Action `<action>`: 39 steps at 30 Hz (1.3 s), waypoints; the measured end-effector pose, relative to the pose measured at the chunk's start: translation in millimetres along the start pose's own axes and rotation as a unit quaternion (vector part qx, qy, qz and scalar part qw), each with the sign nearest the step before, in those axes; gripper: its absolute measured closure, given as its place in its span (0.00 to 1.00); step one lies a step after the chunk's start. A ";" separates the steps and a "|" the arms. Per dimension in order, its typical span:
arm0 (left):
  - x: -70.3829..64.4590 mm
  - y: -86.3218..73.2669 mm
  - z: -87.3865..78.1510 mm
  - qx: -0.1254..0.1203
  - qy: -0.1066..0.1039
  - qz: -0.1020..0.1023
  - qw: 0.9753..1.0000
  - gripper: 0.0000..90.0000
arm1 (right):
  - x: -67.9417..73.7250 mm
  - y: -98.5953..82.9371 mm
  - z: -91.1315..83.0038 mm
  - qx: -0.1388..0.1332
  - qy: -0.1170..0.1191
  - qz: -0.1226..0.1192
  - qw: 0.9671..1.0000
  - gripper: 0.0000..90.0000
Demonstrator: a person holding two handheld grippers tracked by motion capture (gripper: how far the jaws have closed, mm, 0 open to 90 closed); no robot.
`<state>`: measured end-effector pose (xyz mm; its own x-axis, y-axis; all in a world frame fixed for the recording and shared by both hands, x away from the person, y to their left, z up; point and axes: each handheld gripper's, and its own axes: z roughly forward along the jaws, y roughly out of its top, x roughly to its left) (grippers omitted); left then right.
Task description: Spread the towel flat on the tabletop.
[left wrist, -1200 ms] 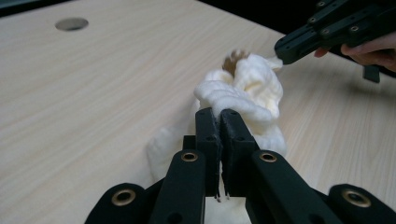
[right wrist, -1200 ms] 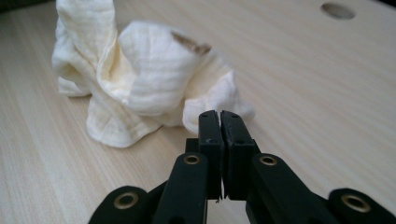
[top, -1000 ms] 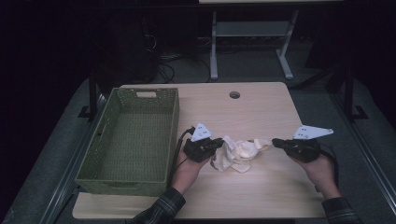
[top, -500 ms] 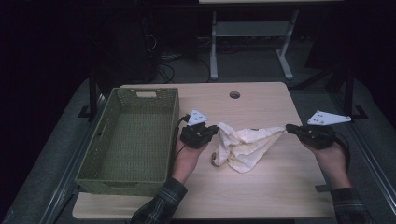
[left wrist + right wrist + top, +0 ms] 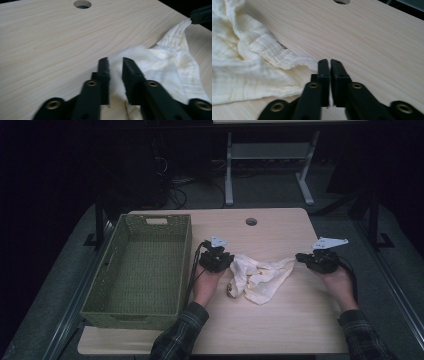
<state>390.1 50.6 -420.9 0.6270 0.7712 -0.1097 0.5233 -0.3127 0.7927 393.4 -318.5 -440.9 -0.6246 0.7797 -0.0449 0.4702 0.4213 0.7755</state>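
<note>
A crumpled cream cloth (image 5: pixel 260 277) lies spread across the middle of the light wooden table (image 5: pixel 280 330). My left gripper (image 5: pixel 231 261) is at the cloth's left end. In the left gripper view its jaws (image 5: pixel 115 60) are shut on a bunched fold of the cloth (image 5: pixel 170 65). My right gripper (image 5: pixel 299 256) is at the cloth's right corner. In the right gripper view its jaws (image 5: pixel 329 61) stand almost together, with the corner of the cloth (image 5: pixel 244 65) running in at the left jaw. The cloth sags to the table between the two grippers.
A green woven basket (image 5: pixel 186 250) stands on the left part of the table, close to my left hand, with nothing seen inside. A round cable hole (image 5: pixel 251 221) is at the back middle. Dark floor and a desk frame (image 5: pixel 230 175) lie beyond.
The grippers have drawn apart, pulling the bunched cloth out sideways. In the last half second the right gripper came back a little to the left and the cloth slackened.
</note>
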 end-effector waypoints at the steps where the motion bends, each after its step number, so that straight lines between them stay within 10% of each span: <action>1: -0.4 0.0 -1.5 -0.001 0.002 0.001 1.000 0.77 | -1.4 -1.3 1.0 0.000 0.012 0.006 1.000 0.79; 20: -35.6 -31.7 -34.8 0.010 -0.054 0.054 0.997 0.62 | 50.9 -10.0 -18.8 0.000 0.110 -0.005 0.994 0.72; 39: -56.8 -70.1 -31.0 0.060 -0.048 0.123 0.989 0.60 | 125.9 -9.2 -0.7 0.013 0.180 -0.049 0.982 0.75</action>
<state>299.9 45.8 -451.7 0.7933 0.6086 0.0160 0.4092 -0.5526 0.7261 310.0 -224.5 -453.3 -0.8454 0.5224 0.1115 0.4104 0.5017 0.7615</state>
